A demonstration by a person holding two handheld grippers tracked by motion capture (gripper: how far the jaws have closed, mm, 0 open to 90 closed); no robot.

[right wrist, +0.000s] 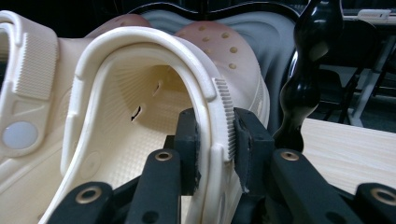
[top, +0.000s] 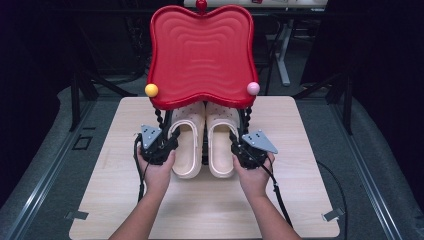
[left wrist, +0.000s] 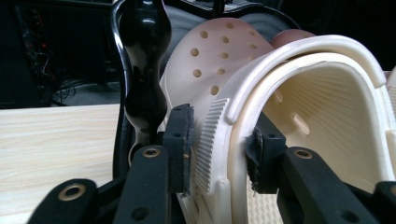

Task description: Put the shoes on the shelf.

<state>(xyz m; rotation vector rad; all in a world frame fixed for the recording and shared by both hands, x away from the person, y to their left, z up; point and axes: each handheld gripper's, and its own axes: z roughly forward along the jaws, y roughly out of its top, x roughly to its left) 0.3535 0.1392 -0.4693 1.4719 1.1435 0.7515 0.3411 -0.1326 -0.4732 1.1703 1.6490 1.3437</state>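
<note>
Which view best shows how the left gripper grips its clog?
The left gripper view: the left gripper has its jaws clamped on the left clog's ribbed side wall. The high view shows gripper beside clog, the contact hidden. The right gripper view shows that clog's strap.

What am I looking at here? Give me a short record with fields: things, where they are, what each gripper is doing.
Setting: pale wooden table
Rack: red shelf on black beaded posts, with a yellow knob and a pink knob
Shoes: left cream clog and right cream clog, side by side, toes under the shelf
Left gripper: fingers clamped across the left clog's outer side wall
Right gripper: fingers clamped across the right clog's outer side wall
Hands: left hand, right hand
</note>
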